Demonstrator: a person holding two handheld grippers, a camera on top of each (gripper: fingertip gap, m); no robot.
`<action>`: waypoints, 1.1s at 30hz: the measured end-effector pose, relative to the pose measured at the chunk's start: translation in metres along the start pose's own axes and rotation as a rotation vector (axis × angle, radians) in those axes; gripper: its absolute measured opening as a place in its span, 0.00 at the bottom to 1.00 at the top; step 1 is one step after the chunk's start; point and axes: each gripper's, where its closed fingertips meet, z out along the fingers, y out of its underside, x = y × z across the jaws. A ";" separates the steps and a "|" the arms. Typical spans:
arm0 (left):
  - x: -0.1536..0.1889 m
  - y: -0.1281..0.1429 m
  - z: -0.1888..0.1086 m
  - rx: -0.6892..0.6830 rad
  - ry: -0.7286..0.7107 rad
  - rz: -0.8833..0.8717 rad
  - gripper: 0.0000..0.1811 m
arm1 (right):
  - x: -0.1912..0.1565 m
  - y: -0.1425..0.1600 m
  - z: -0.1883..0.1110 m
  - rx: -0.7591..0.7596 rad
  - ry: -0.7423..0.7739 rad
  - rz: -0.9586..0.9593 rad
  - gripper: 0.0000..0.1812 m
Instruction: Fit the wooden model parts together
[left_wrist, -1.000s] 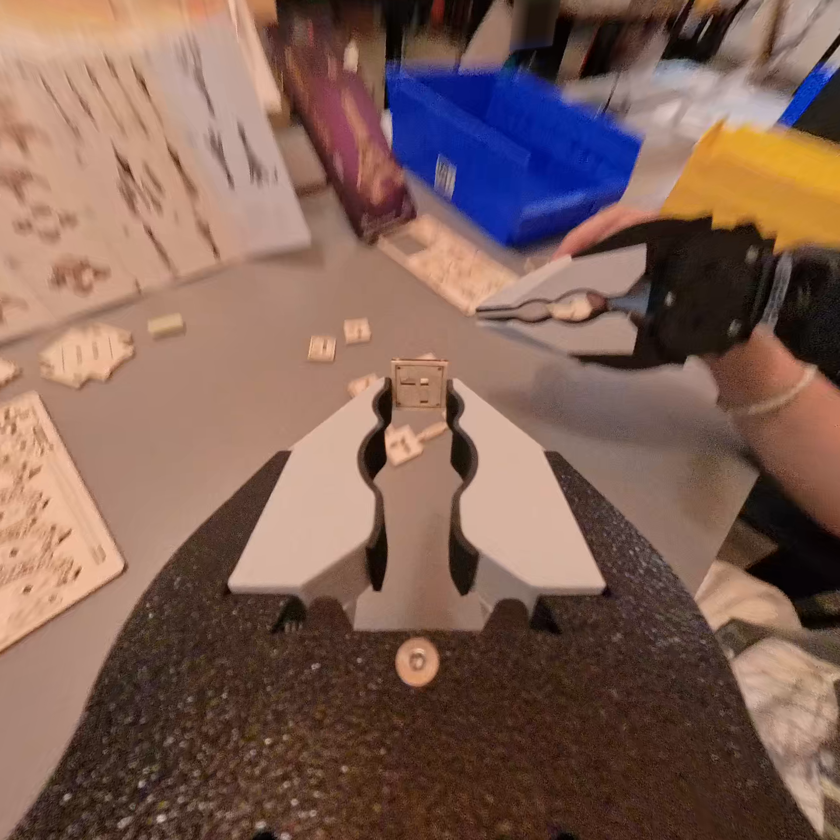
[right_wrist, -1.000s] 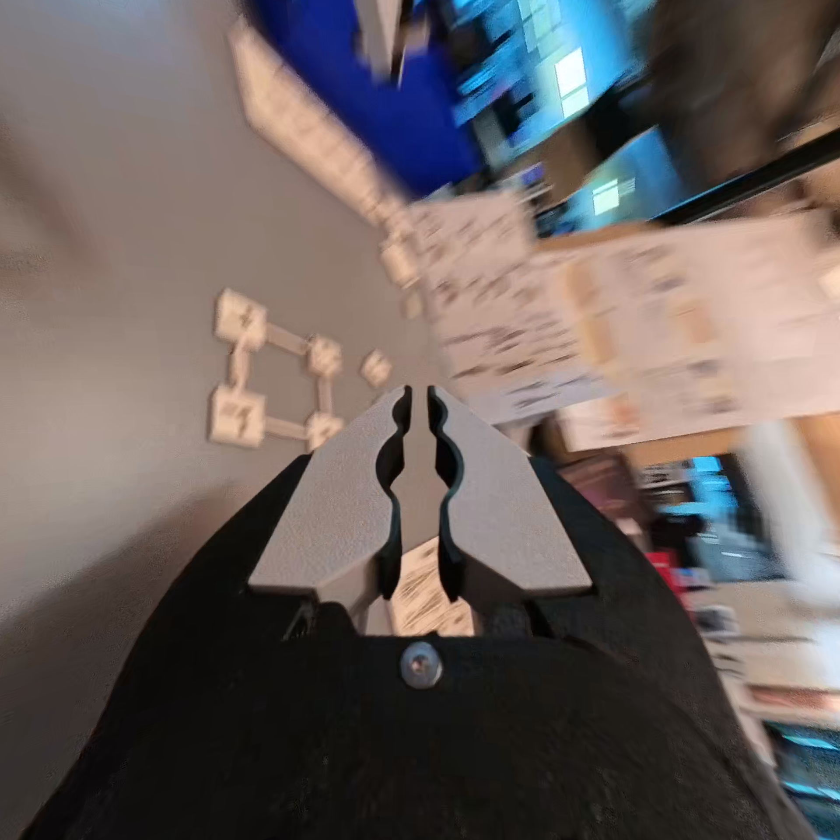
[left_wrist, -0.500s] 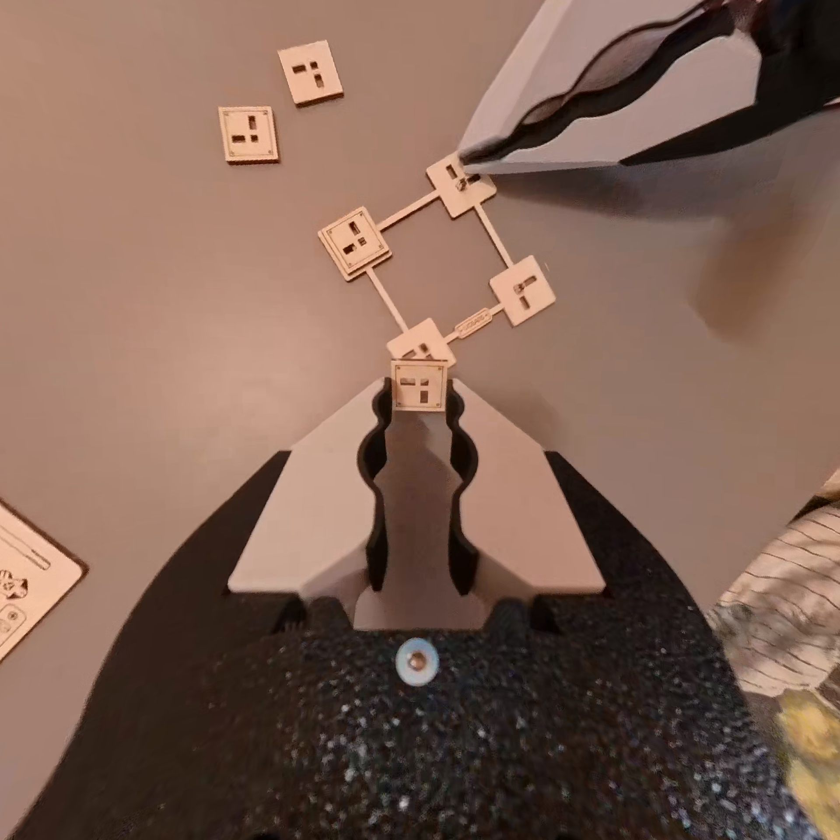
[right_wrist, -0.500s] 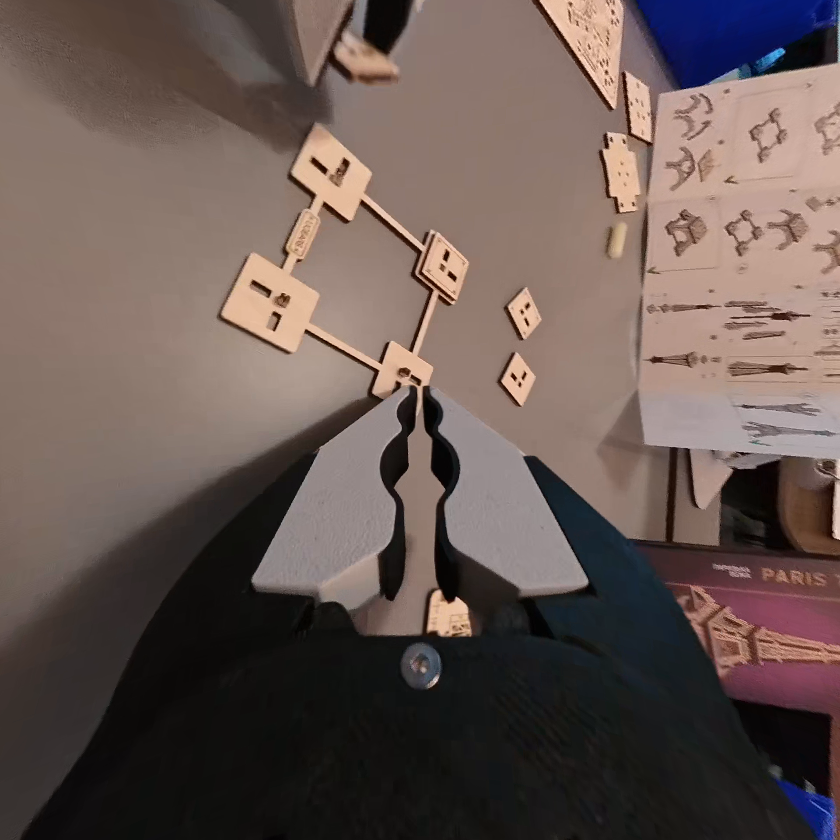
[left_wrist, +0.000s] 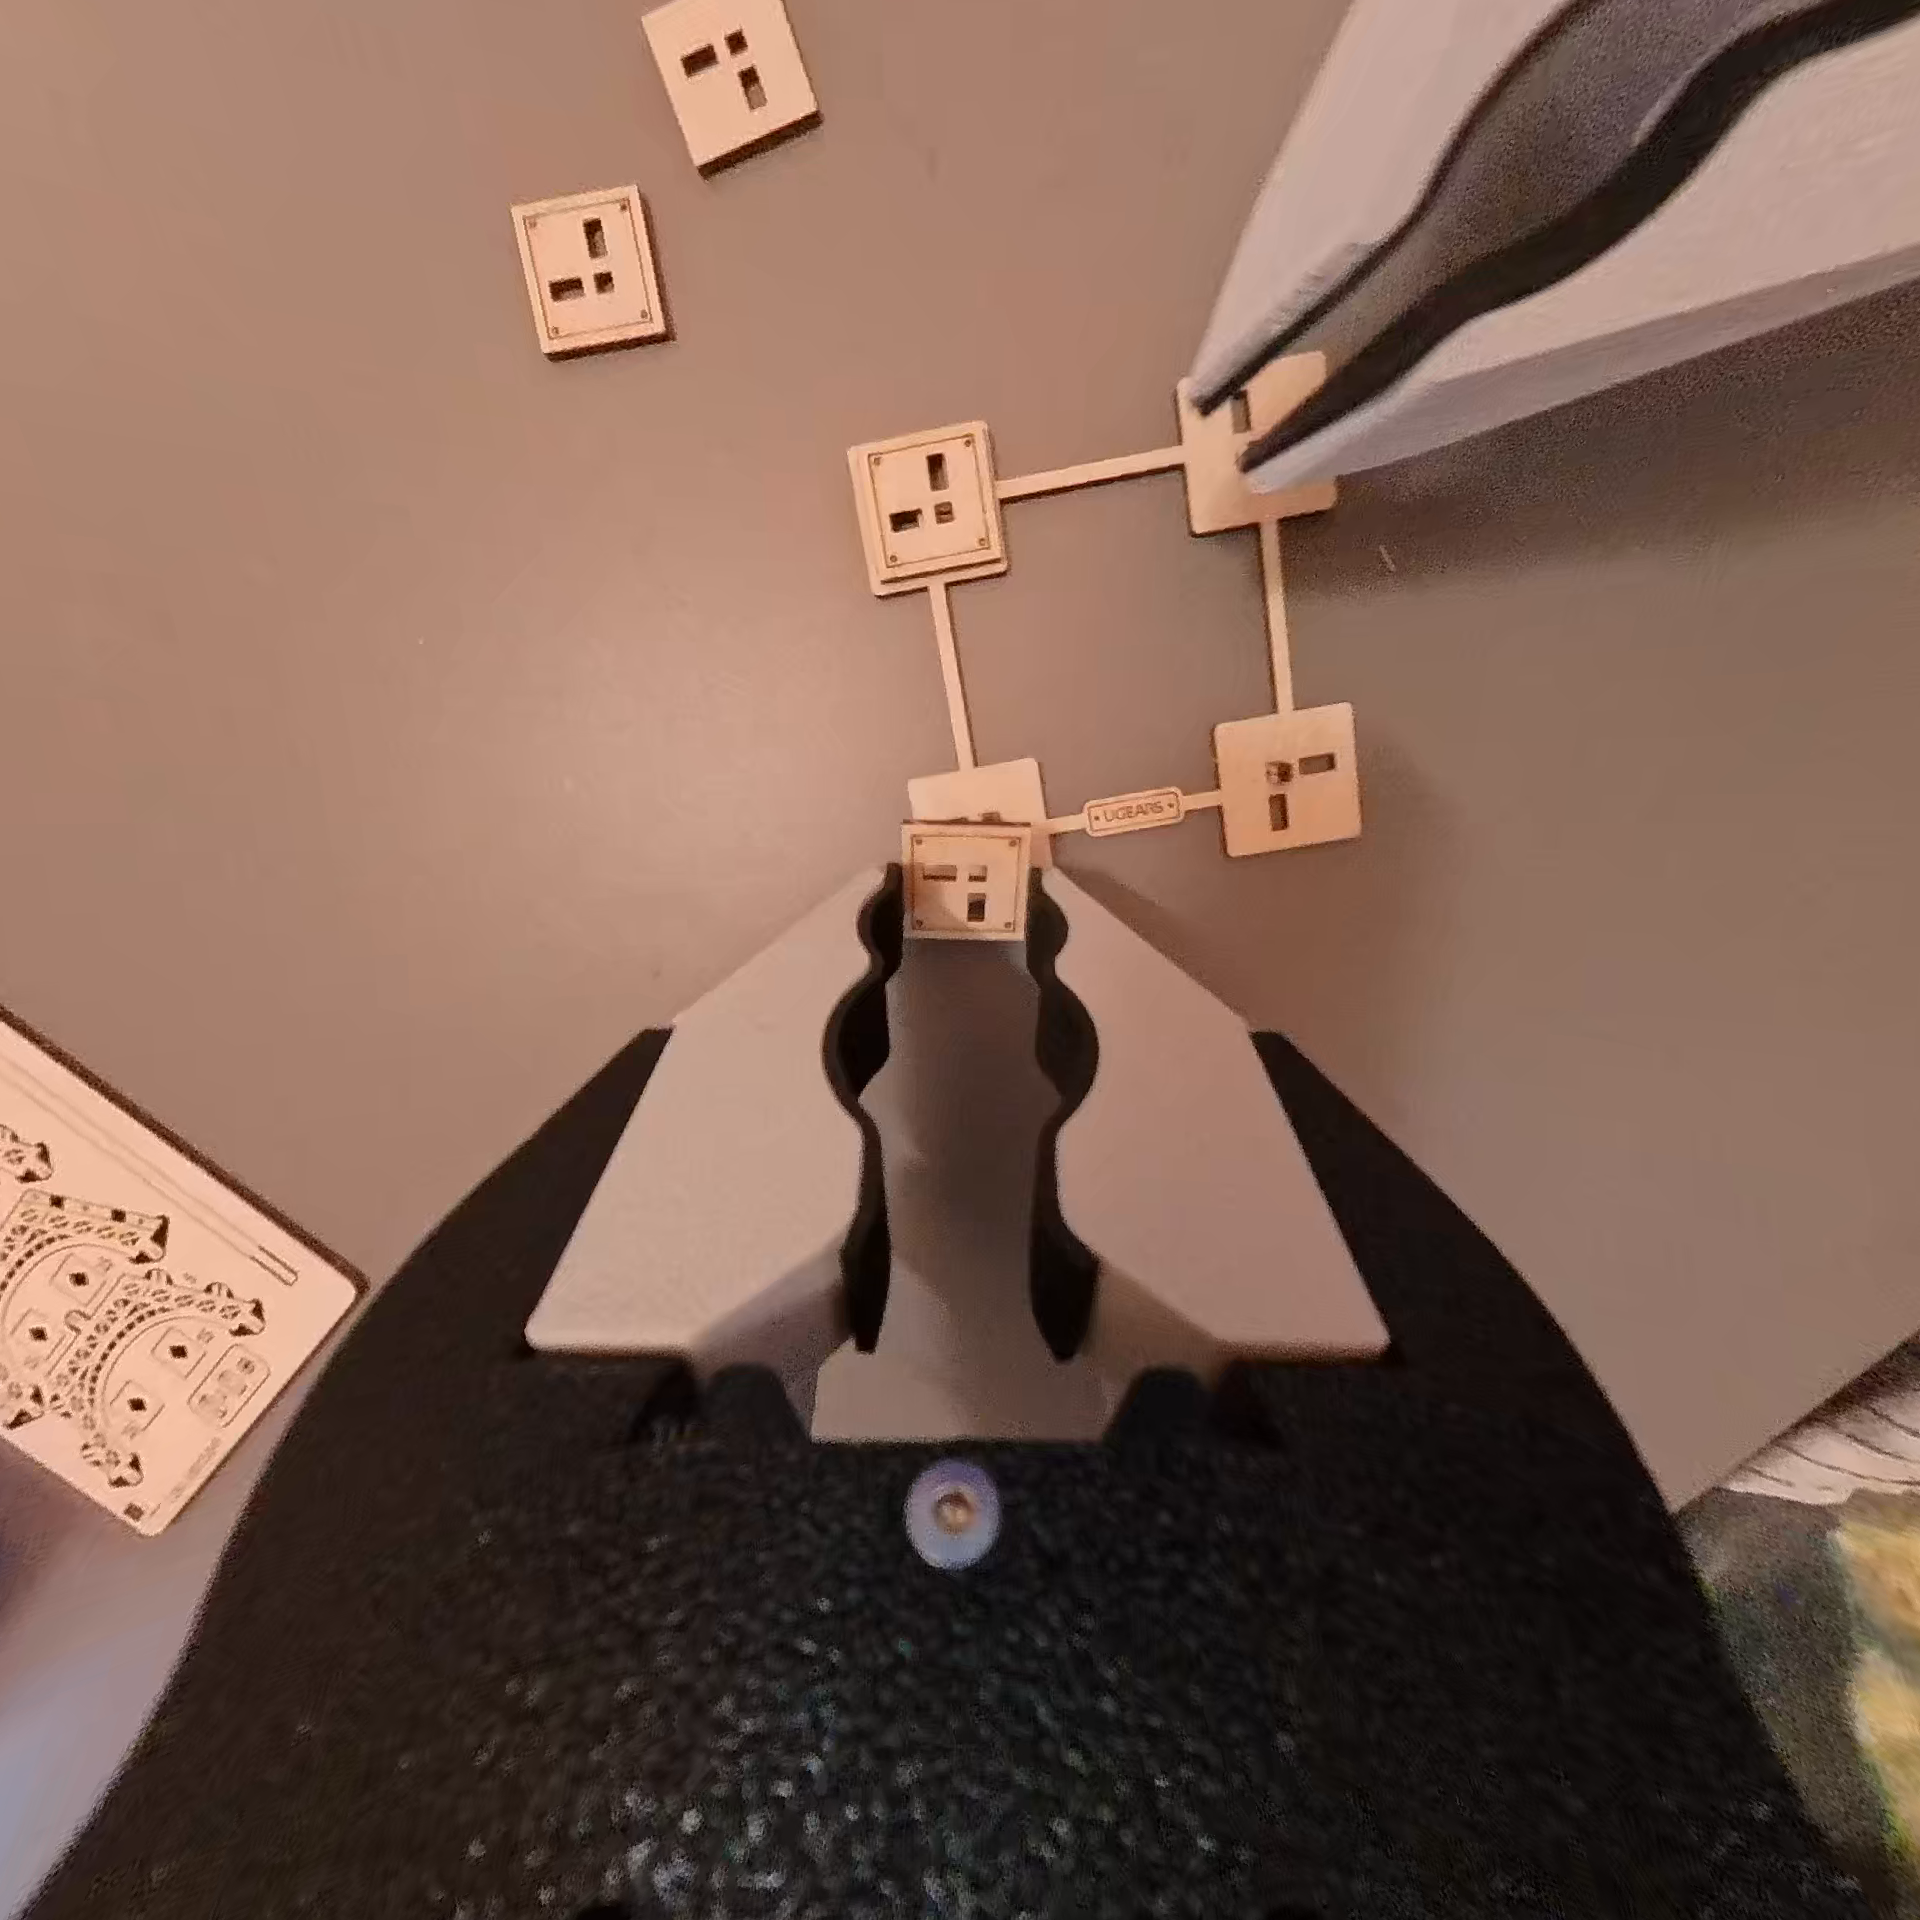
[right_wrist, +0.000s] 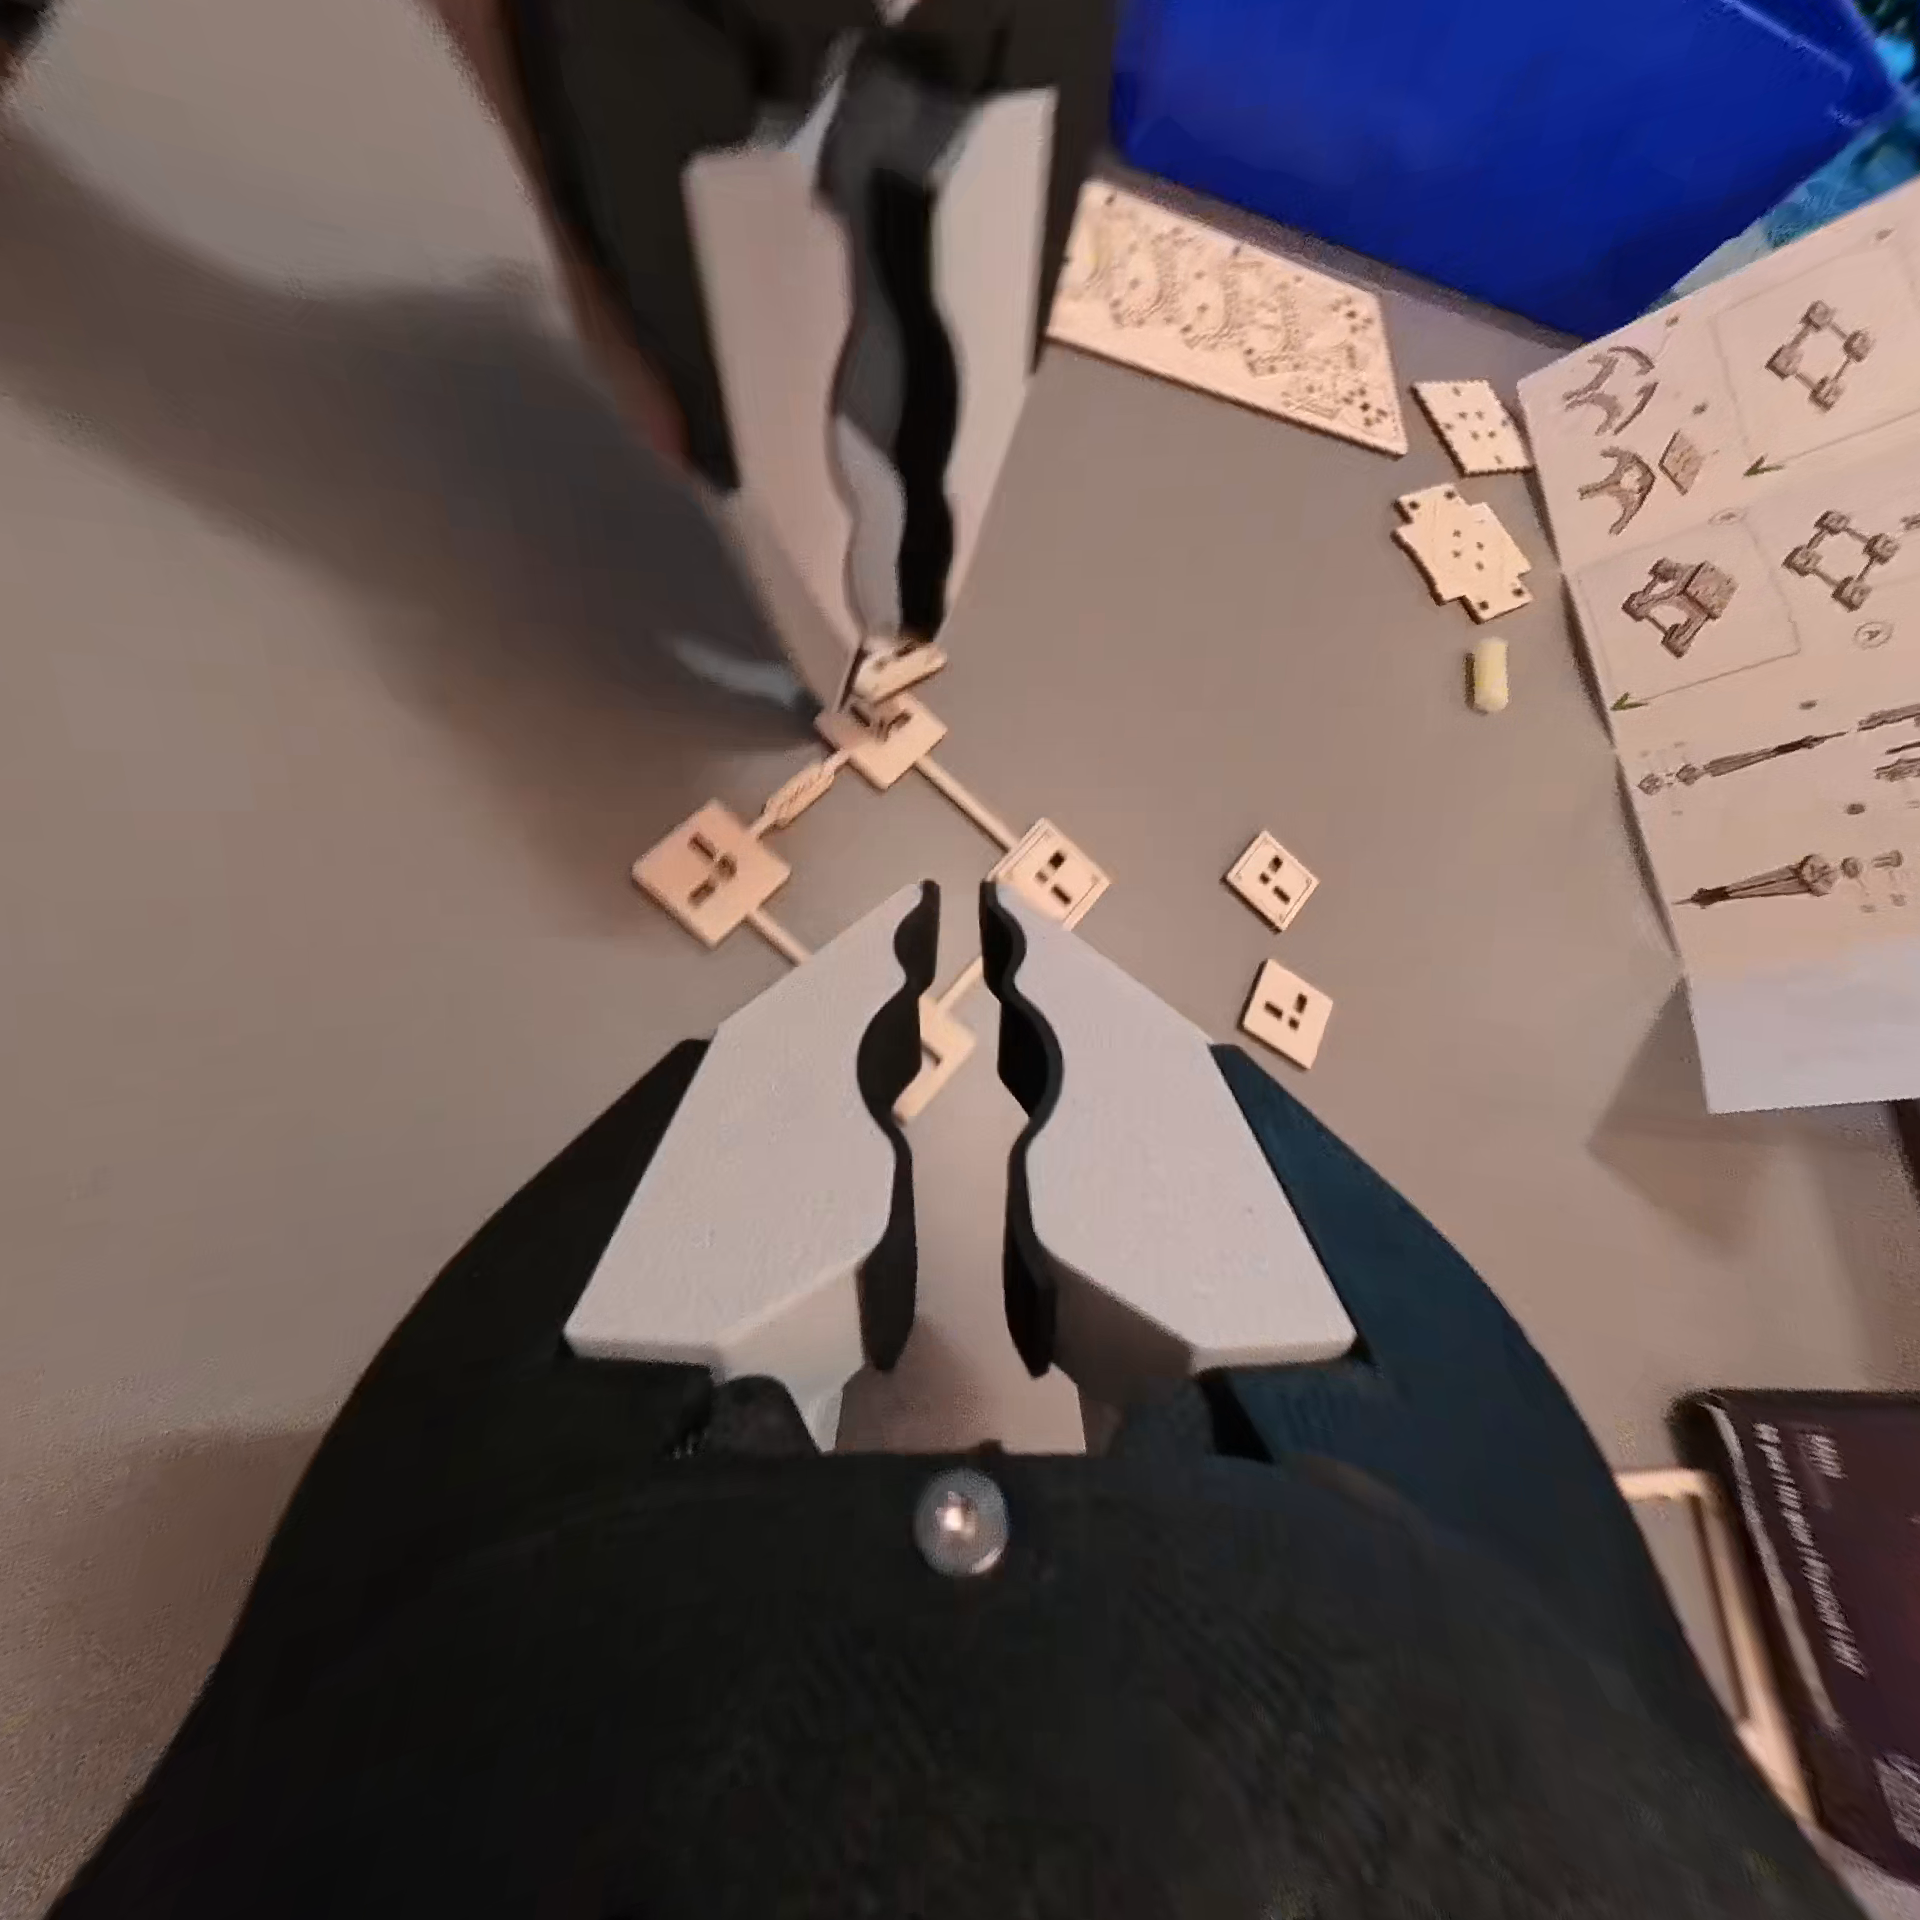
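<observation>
The wooden frame (left_wrist: 1117, 644), four square corner pads joined by thin strips, lies flat on the grey worktop (left_wrist: 364, 675). Its upper-left pad carries a second slotted square plate (left_wrist: 928, 506) stacked on top.

The left claw (left_wrist: 971, 883) grips a small slotted square plate (left_wrist: 968, 880) between its fingertips. This plate sits directly over the near corner pad (left_wrist: 977, 795) of the frame; from the right wrist view it appears tilted and just above the pad, and contact cannot be confirmed.

The right claw (right_wrist: 954, 902) is slightly parted with nothing between its fingers. In the left wrist view its tips rest over the far right corner pad (left_wrist: 1216, 488) of the frame. Whether they press on it cannot be told.

Two loose slotted square plates (left_wrist: 590, 272) (left_wrist: 730, 81) lie on the worktop just beyond the frame, apart from it and from each other.

A laser-cut part sheet (left_wrist: 114, 1309) lies at the left edge of the left wrist view. In the right wrist view, a second part sheet (right_wrist: 1226, 322), two smaller punched pieces (right_wrist: 1460, 540), a small pale cylinder (right_wrist: 1488, 675), an instruction sheet (right_wrist: 1766, 582), a blue bin (right_wrist: 1455, 125) and a dark box (right_wrist: 1829, 1683) stand farther out.
</observation>
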 end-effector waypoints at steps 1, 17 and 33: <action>0.000 -0.001 0.002 0.002 0.003 -0.011 0.11 | 0.005 -0.005 0.004 0.013 -0.022 0.061 0.03; 0.004 -0.006 0.008 0.070 0.040 -0.084 0.11 | -0.012 -0.019 0.058 -0.065 -0.354 0.568 0.01; 0.001 -0.011 -0.009 0.355 0.093 -0.139 0.26 | -0.007 -0.002 0.055 -0.156 -0.286 0.516 0.01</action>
